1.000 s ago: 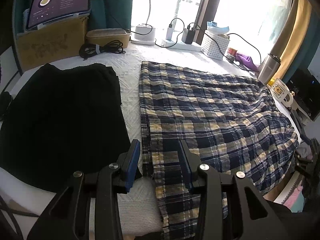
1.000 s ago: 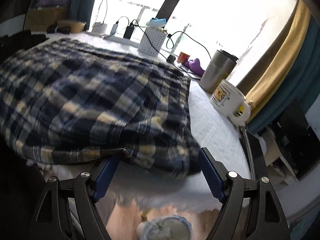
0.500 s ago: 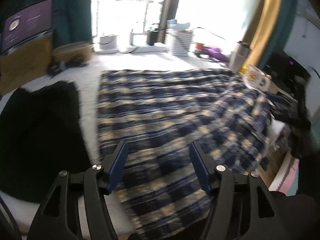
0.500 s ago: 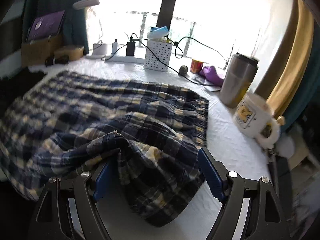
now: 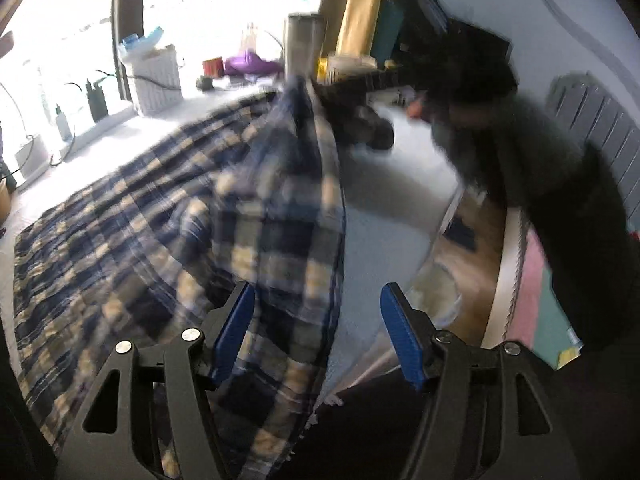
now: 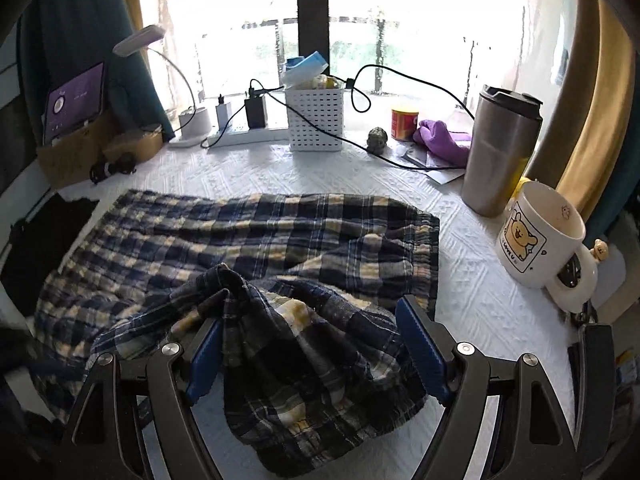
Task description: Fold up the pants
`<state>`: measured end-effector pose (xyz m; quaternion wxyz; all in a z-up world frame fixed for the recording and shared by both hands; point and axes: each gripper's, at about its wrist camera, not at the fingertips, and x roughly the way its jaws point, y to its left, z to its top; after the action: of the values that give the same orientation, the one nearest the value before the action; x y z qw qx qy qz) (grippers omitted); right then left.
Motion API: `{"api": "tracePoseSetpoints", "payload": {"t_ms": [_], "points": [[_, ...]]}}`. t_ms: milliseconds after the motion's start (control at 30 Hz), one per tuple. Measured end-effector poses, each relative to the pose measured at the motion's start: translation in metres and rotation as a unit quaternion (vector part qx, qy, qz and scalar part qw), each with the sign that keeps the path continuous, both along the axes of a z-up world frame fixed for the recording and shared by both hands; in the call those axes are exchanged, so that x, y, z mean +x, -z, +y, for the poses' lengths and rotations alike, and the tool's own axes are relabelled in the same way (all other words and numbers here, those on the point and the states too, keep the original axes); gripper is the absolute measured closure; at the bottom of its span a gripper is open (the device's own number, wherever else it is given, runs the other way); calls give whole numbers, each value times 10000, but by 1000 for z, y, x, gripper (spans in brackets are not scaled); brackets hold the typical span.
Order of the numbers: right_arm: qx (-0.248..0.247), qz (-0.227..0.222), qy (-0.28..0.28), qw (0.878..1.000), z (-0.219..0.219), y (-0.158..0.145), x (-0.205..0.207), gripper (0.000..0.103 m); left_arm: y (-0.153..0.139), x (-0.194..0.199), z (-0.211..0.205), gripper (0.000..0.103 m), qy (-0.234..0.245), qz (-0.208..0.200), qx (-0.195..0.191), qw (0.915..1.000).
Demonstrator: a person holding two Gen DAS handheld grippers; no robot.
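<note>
Rightward, bare tabletop (image 6: pixel 472 292) beside pants (image 6: pixel 256 240).

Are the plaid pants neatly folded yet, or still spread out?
Not neatly folded. The plaid pants lie mostly spread across the white bedcover, with one end bunched in a loose heap near the front edge.

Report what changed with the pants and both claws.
The left claw swung across the plaid pants; its jaws have just been opening, cloth beneath them unpinched. The right claw moved in over the pants' near edge, which is now bunched between its open jaws. Mug and tumbler stayed put.
</note>
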<state>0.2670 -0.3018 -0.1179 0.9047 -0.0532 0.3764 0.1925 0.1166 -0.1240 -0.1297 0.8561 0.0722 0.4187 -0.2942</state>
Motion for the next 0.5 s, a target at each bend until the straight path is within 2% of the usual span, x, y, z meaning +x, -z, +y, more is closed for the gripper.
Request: {"api": "tracePoseSetpoints", "payload": {"t_ms": [67, 200, 300, 367, 400, 467, 500], "points": [[89, 44, -4, 10000, 0, -2, 4, 21, 10, 2, -1, 38, -96, 101, 270, 9995], [304, 145, 5, 9994, -3, -5, 12, 21, 22, -4, 16, 38, -512, -30, 774, 9957], [446, 180, 20, 9988, -2, -8, 17, 21, 26, -11, 34, 41, -700, -189, 851, 9937], [419, 158, 14, 9990, 1, -10, 17, 21, 27, -18, 46, 68, -882, -191, 757, 9930], [401, 154, -6, 9991, 2, -10, 16, 21, 26, -19, 54, 73, -998, -180, 696, 9924], [362, 143, -44, 9992, 5, -9, 14, 21, 22, -20, 66, 89, -1184, -228, 595, 9909], [341, 136, -67, 9993, 7, -8, 13, 21, 17, -22, 75, 89, -1312, -289, 550, 9894]]}}
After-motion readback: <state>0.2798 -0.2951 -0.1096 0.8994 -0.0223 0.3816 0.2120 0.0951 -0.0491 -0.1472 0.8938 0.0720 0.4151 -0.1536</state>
